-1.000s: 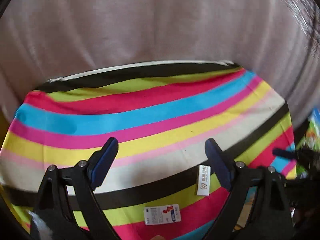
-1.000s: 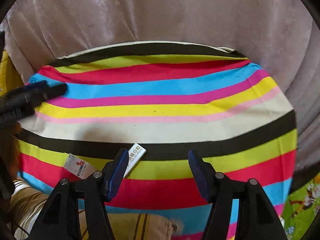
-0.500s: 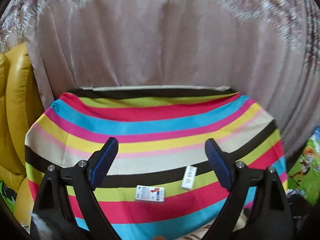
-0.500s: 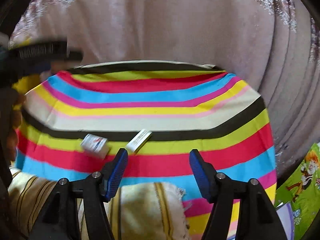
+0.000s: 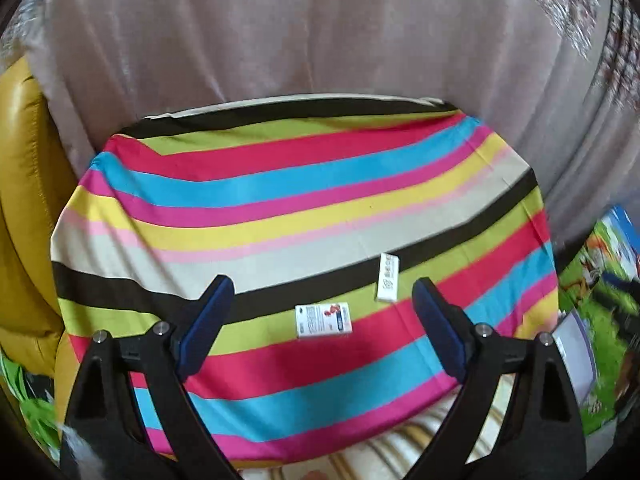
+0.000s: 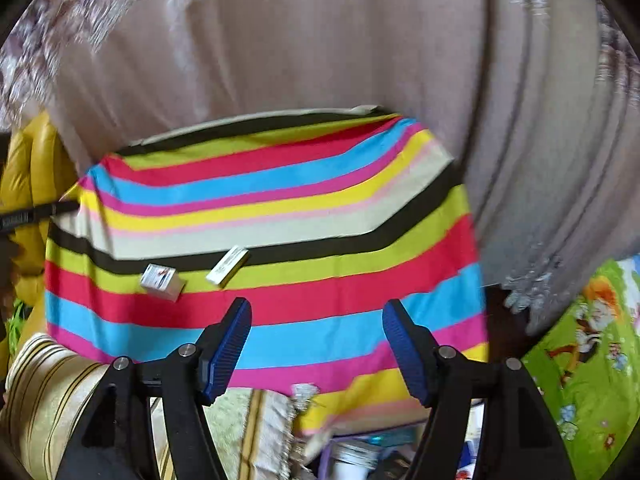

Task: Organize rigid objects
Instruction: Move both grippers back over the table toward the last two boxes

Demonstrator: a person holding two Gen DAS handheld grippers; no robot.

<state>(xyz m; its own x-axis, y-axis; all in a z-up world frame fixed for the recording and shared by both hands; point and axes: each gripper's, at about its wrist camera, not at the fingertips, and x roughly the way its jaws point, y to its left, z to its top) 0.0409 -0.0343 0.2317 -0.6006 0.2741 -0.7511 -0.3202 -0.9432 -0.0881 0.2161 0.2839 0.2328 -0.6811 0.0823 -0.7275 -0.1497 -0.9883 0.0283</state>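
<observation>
Two small white boxes lie on a striped tablecloth [image 5: 280, 208]. A flat box with red and blue print [image 5: 323, 320] lies near the front edge; a narrow white box [image 5: 389, 277] lies just right of it. My left gripper [image 5: 320, 320] is open and empty, held above the front of the table with the printed box between its fingers in view. In the right wrist view the printed box [image 6: 162, 279] and the narrow box [image 6: 227, 265] lie at the left. My right gripper [image 6: 317, 344] is open and empty, held back over the table's front right.
A pinkish curtain [image 5: 320, 40] hangs behind the table. A yellow leather seat [image 5: 24, 216] stands at the left. A green cartoon mat [image 6: 592, 344] covers the floor at the right. A striped cushion [image 6: 48, 392] and several containers [image 6: 352, 456] sit below the front edge.
Both grippers have pulled back and up from the table, so more of the cloth and floor shows. The two boxes have stayed in place. Both grippers remain open.
</observation>
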